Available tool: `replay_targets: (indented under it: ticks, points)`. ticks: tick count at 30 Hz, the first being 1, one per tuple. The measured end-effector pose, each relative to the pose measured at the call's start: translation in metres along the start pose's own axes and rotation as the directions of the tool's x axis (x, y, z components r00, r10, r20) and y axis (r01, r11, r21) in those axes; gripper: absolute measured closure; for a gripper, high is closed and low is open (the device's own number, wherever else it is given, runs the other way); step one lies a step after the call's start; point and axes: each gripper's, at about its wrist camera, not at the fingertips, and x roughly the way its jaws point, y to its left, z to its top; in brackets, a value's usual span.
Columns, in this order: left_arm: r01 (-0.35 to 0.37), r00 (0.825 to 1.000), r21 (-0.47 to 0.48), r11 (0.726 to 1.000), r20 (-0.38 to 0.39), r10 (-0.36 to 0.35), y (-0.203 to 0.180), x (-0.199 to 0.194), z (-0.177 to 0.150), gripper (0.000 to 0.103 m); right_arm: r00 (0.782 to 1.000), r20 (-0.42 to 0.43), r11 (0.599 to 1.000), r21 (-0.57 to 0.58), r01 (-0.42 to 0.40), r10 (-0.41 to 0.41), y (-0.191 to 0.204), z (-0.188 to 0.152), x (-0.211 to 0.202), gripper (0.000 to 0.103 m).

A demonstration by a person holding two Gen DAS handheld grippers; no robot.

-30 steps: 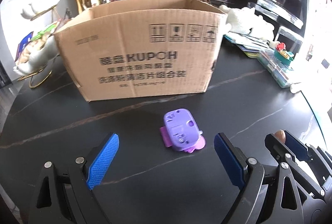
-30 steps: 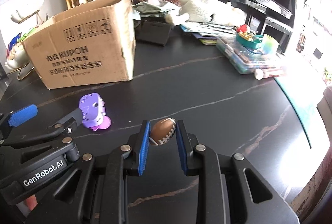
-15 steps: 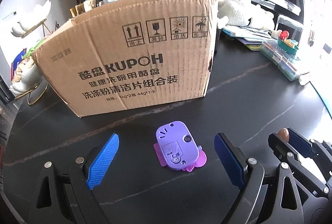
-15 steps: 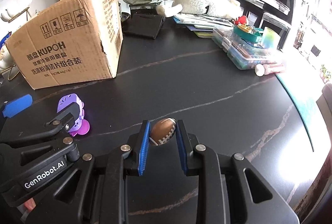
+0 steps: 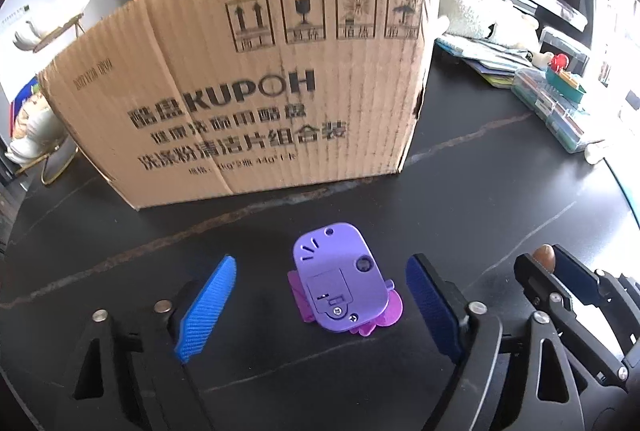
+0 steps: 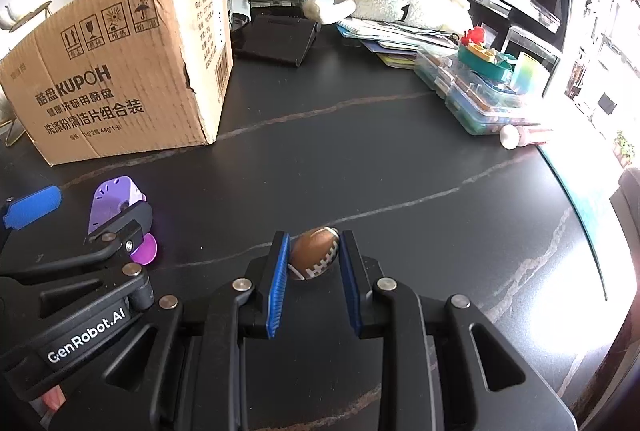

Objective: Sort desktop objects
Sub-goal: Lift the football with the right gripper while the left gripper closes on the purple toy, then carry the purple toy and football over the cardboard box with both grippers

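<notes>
Between my left hand-held gripper (image 5: 320, 295) pads: purple toy (image 5: 342, 281), untouched, jaws closing, long axis pointing away. Right hand-held gripper (image 6: 314, 263) clenched on football (image 6: 315, 253).

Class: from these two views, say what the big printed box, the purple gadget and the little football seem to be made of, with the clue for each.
Box: corrugated cardboard, matt brown; ribbed face, torn corner edge.
Purple gadget: probably moulded plastic, smooth with a slight sheen; screws and a hatch outline on its back.
Football: brown with white printed laces; rubber, foam or plastic, the look leaves it open.
</notes>
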Motion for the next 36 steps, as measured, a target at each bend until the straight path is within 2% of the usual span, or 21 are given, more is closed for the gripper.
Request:
replay_targets:
  ticks: [15,28,36]
  points:
    - [0.001,0.999,0.02,1.0,-0.042,0.0,-0.002,0.019,-0.001,0.029,1.0,-0.015,0.999,-0.03,0.013,-0.014,0.008,-0.003,0.009,0.08]
    - [0.019,1.0,0.006,1.0,-0.025,-0.019,0.002,0.023,-0.004,0.023,1.0,-0.005,0.999,-0.031,0.015,-0.015,0.01,-0.003,0.01,0.08]
    - [0.025,0.999,-0.03,0.999,-0.046,-0.026,0.011,0.02,-0.006,0.022,1.0,-0.003,1.0,-0.026,0.003,-0.003,0.009,-0.003,0.011,0.08]
